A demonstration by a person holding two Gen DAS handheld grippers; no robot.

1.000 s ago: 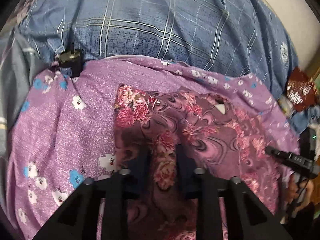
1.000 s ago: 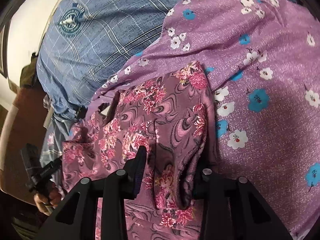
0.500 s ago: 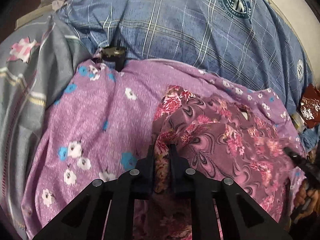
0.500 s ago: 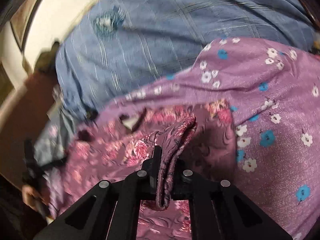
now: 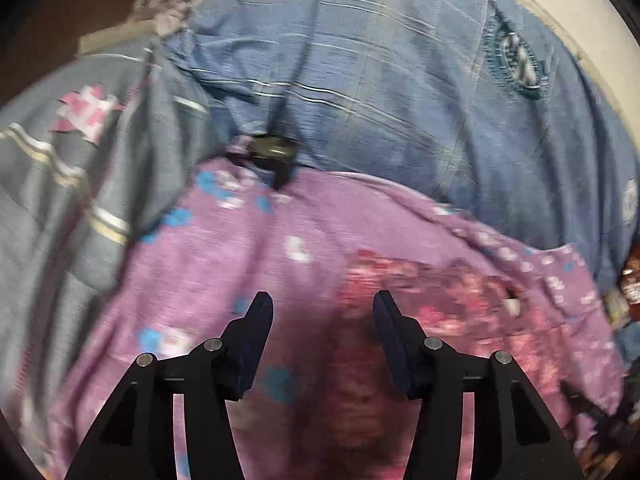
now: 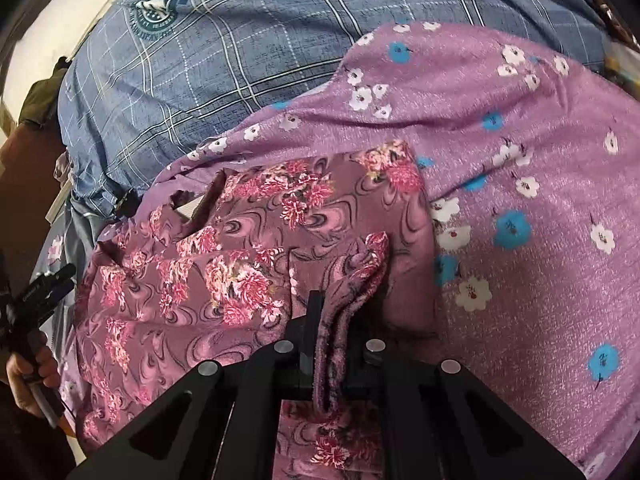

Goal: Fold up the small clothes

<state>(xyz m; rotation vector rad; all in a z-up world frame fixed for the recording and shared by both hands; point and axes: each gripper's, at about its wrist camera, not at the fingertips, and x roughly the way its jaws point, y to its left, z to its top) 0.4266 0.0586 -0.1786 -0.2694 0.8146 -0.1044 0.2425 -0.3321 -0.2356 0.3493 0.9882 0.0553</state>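
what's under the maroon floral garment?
The maroon floral garment lies on a purple flowered cloth, itself over a blue plaid sheet. What's beneath the garment's middle is covered.

Background: blue plaid bedcover [image 6: 248, 64] fills the upper half of both views; round dark-green emblem [image 6: 158, 10] printed on it, upper left of the right wrist view. Purple sheet with white and blue flowers [image 6: 520, 184] spreads over the lower right. Grey quilt with pink patches [image 5: 72, 168] at left of the left wrist view. Pale cream wall [image 5: 580, 12] in that view's upper right corner. Left wrist view blurred. Dim, warm lighting.
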